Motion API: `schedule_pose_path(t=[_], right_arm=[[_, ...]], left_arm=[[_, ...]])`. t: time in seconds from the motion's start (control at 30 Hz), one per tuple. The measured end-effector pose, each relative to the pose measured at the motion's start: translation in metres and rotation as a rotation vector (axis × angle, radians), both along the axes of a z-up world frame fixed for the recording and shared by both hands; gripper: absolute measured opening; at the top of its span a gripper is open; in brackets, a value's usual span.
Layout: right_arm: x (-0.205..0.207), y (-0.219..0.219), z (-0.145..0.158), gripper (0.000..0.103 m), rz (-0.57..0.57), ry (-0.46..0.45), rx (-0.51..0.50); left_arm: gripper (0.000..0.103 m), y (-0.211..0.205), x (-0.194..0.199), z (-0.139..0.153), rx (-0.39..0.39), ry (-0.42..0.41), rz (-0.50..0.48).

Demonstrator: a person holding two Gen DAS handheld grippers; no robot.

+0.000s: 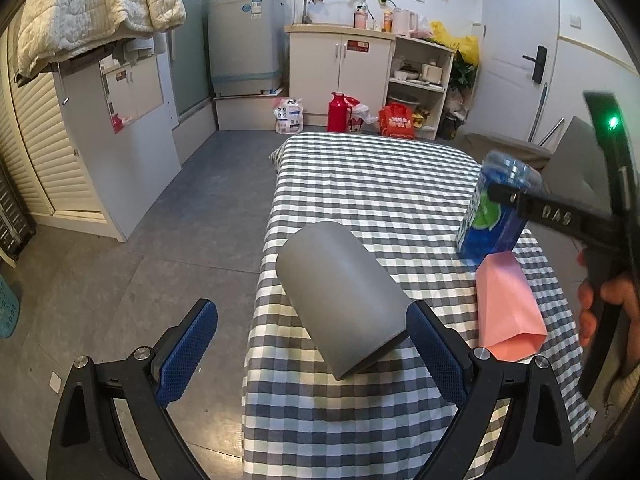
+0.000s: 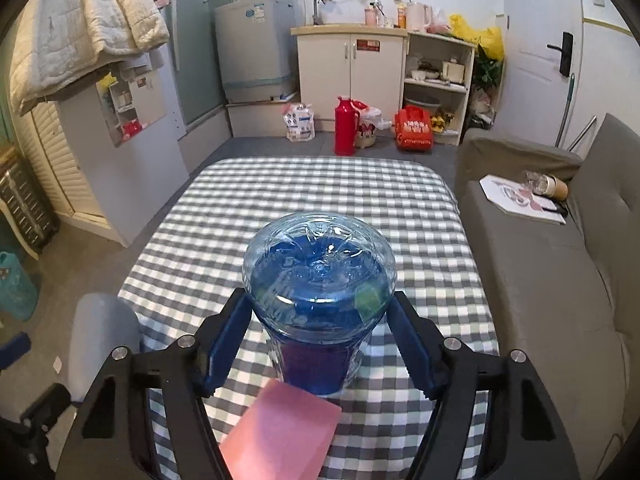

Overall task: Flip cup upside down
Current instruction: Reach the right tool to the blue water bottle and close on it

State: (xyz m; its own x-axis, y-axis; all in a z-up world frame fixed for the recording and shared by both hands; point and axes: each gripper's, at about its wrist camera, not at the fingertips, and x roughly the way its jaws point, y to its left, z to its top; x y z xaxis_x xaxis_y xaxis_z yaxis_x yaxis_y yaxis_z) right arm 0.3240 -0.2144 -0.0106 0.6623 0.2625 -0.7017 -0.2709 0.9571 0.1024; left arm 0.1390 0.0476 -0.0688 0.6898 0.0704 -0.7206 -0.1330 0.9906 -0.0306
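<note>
A grey cup [image 1: 344, 300] stands upside down, leaning in this view, on the checkered table [image 1: 360, 184] near its left edge. It also shows in the right wrist view [image 2: 104, 336]. My left gripper [image 1: 312, 344] is open, with its blue pads on either side of the cup and clear of it. My right gripper [image 2: 320, 340] is shut on a blue plastic bottle [image 2: 320, 296], held bottom up just above the table; the bottle also shows in the left wrist view [image 1: 496, 212].
A pink block [image 2: 280, 432] lies on the table just in front of the bottle; it also shows in the left wrist view [image 1: 508, 304]. A grey sofa [image 2: 560, 280] runs along the table's right side. The floor [image 1: 160, 240] drops away to the left.
</note>
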Motion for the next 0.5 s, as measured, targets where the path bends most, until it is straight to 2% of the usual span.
schedule_pose_path(t=[0.27, 0.4, 0.5], right_arm=[[-0.045, -0.008, 0.073, 0.069, 0.026, -0.095, 0.057], [-0.086, -0.006, 0.094, 0.069, 0.05, -0.085, 0.044], [-0.128, -0.007, 0.096, 0.069, 0.068, -0.026, 0.053]], left_arm=[[0.098, 0.007, -0.026, 0.027, -0.021, -0.044, 0.013], [0.098, 0.008, -0.049, 0.045, -0.02, -0.075, 0.019], [0.098, 0.012, -0.066, 0.054, -0.038, -0.089, 0.029]])
